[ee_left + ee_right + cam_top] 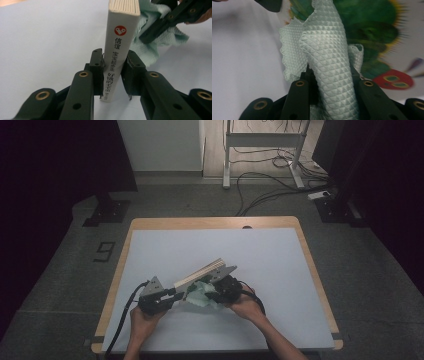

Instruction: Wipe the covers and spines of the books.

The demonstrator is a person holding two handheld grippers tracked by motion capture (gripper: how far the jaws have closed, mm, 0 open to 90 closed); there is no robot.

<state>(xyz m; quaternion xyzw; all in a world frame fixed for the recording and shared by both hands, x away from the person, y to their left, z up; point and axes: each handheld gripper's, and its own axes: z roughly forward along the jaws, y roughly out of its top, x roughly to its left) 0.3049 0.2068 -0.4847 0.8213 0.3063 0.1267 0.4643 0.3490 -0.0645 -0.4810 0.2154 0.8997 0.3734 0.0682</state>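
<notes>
Mint-green waffle cloth (329,57) pinched in right claw (332,75), pressed on picture-book cover (372,27); left claw (115,72) clamps book spine. Wiping underway; how much of cover remains, unclear.

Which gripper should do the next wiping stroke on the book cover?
Right. The right gripper is shut on the cloth, which lies against the book cover. The left gripper is clamped on the book's spine, holding it upright, so it should probably only steady.
</notes>
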